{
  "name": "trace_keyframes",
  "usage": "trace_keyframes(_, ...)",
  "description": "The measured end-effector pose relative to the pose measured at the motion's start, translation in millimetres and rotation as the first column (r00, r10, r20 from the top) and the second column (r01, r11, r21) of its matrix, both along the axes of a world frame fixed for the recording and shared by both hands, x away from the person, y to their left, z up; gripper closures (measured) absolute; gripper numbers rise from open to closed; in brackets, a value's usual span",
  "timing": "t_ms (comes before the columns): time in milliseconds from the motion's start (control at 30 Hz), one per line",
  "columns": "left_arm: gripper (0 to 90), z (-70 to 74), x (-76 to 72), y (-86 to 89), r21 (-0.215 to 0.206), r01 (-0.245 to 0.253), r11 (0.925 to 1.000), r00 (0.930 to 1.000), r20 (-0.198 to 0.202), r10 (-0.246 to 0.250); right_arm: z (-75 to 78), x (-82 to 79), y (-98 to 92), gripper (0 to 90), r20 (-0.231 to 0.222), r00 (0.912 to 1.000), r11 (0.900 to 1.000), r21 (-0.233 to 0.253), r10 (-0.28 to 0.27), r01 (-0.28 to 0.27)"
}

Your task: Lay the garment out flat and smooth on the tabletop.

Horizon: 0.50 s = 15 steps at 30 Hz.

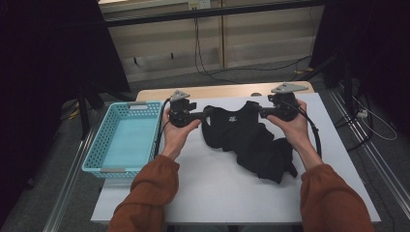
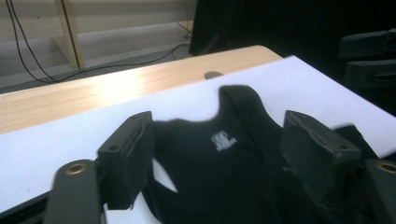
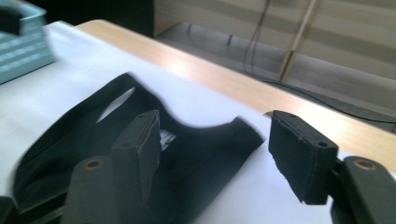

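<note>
A black sleeveless top (image 1: 249,141) lies crumpled on the white table cover (image 1: 212,193), neckline toward the far edge. It carries a small white label (image 2: 223,141) inside the neck. My left gripper (image 1: 207,114) sits at the top's left shoulder, pointing right, jaws open. In the left gripper view the left gripper (image 2: 218,156) straddles the black fabric (image 2: 196,163) without pinching it. My right gripper (image 1: 261,112) is at the right shoulder strap, pointing left. In the right gripper view the right gripper (image 3: 217,151) stands open over the strap (image 3: 233,133).
A teal plastic basket (image 1: 124,140) stands at the table's left edge, also seen as the basket (image 3: 23,51). A bare wooden strip (image 1: 227,91) runs along the far edge. Cables lie on the floor behind. White cover extends toward the near edge.
</note>
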<state>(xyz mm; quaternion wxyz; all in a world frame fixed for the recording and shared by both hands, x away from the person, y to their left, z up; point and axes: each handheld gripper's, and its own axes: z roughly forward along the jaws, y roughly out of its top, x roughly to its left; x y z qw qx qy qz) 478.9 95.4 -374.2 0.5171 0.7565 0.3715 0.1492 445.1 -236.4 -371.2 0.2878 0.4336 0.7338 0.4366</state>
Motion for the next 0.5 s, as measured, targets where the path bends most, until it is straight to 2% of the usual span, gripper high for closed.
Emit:
trace_keyframes(133,18.5,-1.7,-17.0,5.5,-0.011,0.022,0.9997,0.9997,0.011,-0.022,-5.8,-33.5,-4.9,32.8,-0.019,0.9992,0.999,-0.004,0.036,-0.036)
trace_keyframes(167,18.3,-2.0,-21.4,6.4,0.0,0.03,0.9995,0.9994,0.014,-0.03,-6.8,-41.0,-5.8,33.8,-0.019,0.999,0.999,0.001,0.041,-0.041)
trace_keyframes(233,17.1,-4.6,-31.3,5.7,0.005,0.045,0.999,0.9986,0.027,-0.045,-8.5,-56.2,-6.4,39.5,-0.017,0.9988,0.999,-0.008,0.047,-0.047)
trace_keyframes(300,16.4,-8.2,-41.0,4.9,0.032,0.069,0.9971,0.9972,0.025,-0.07,-10.1,-71.4,-5.5,42.4,-0.027,0.9983,0.998,-0.027,0.052,-0.053)
trace_keyframes(500,15.1,-21.8,-65.8,4.8,0.064,0.12,0.9907,0.9924,0.016,-0.122,-20.3,-119.4,-1.3,61.7,-0.044,0.9916,0.992,-0.039,0.122,-0.123)
